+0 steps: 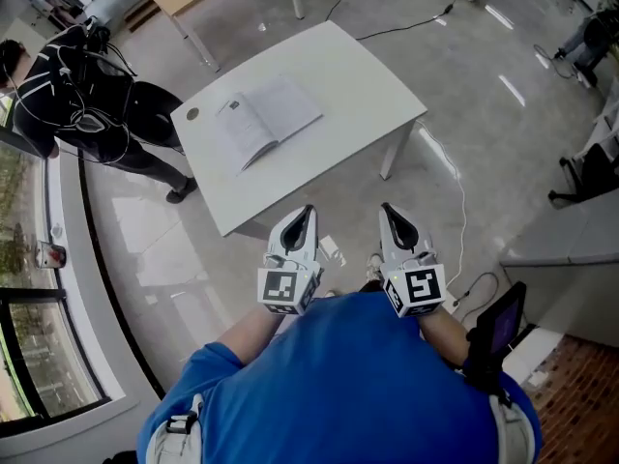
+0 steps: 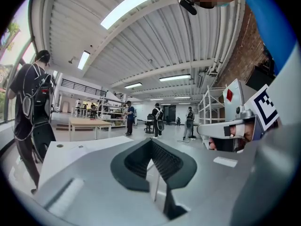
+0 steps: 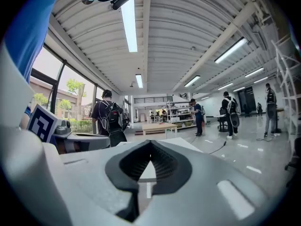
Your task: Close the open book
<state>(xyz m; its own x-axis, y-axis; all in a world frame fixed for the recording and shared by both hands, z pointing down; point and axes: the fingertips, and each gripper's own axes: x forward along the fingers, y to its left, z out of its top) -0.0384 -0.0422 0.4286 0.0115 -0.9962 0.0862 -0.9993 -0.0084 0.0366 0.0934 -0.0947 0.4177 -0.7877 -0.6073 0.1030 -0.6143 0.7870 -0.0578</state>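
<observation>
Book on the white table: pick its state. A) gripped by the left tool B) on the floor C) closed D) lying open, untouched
D: the book lies open on the white table, with the left tool and right tool both well apart from it.

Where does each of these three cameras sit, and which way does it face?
Head view: on the person's head, looking steeply down at the white table with the open book; blue shirt, left gripper and right gripper show.
Left gripper view: on the left gripper, facing level across the room; its shut jaws in front, right gripper at right.
Right gripper view: on the right gripper, also facing across the room; shut jaws in front, left gripper at left.
Shared: all three catch the bystander in black.
</observation>
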